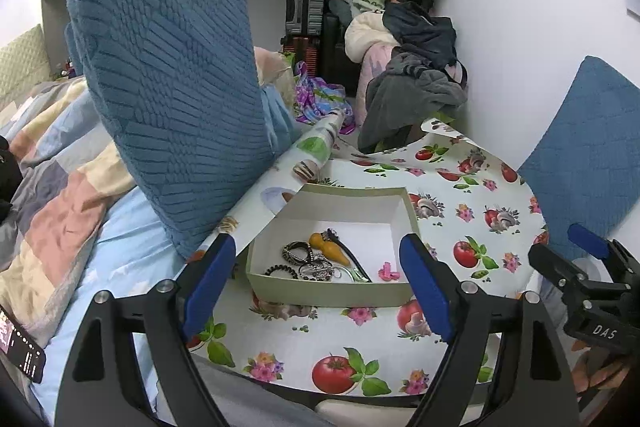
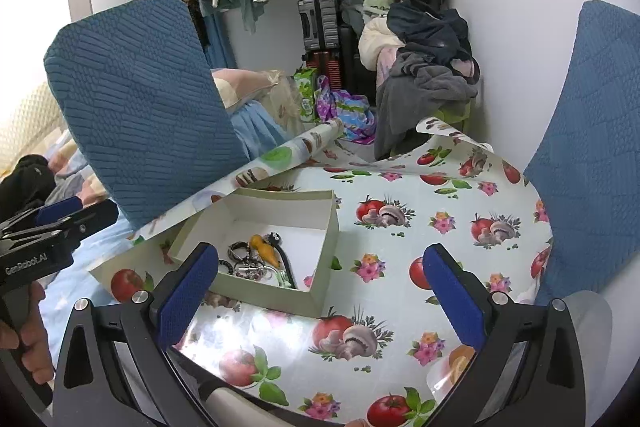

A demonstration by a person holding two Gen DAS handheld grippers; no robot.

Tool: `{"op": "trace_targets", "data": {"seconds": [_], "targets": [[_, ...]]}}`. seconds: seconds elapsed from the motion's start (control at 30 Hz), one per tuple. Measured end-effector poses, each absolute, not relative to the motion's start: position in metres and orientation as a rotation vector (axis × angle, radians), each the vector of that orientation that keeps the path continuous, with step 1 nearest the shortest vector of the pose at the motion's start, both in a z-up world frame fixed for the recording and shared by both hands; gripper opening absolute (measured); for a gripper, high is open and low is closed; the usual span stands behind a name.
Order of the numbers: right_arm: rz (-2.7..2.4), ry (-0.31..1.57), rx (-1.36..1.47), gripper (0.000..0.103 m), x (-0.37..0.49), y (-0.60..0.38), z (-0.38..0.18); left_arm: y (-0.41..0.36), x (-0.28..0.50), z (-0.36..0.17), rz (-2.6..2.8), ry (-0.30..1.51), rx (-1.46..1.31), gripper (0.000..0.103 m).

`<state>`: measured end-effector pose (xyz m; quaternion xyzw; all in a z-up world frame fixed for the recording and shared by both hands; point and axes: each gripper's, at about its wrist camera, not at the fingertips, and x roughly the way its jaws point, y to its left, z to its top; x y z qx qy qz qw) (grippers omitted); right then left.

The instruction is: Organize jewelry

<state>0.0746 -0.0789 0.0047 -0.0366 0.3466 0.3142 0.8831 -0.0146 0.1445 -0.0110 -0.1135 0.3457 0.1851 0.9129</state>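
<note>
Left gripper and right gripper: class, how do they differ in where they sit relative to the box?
The left gripper faces the box head-on, which fills its gap. The right gripper sits to the side: box by its left finger, tablecloth ahead. Both are open and empty.

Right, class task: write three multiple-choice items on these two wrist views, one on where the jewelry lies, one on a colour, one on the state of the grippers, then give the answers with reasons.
1. Where is the jewelry pile?
A. inside the open box
B. on the bed quilt
C. on the chair seat

2. What colour is the small clip in the box?
A. green
B. pink
C. black

3. How do the left gripper and right gripper stand?
A. both shut
B. one holds a ring
C. both open, empty

Answers: A, the box walls surround it; B, it shows pink on the white floor; C, the pads are wide apart with nothing between.
</note>
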Motion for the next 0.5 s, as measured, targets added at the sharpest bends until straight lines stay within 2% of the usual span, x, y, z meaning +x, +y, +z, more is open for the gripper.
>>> {"op": "trace_targets", "data": {"seconds": [0.5], "targets": [[0.621, 0.723, -0.062, 0.103, 0.0769, -0.0844, 0.0043, 0.1447, -0.0099, -0.0180, 0.380, 0.755, -0.245, 0.086]]}}
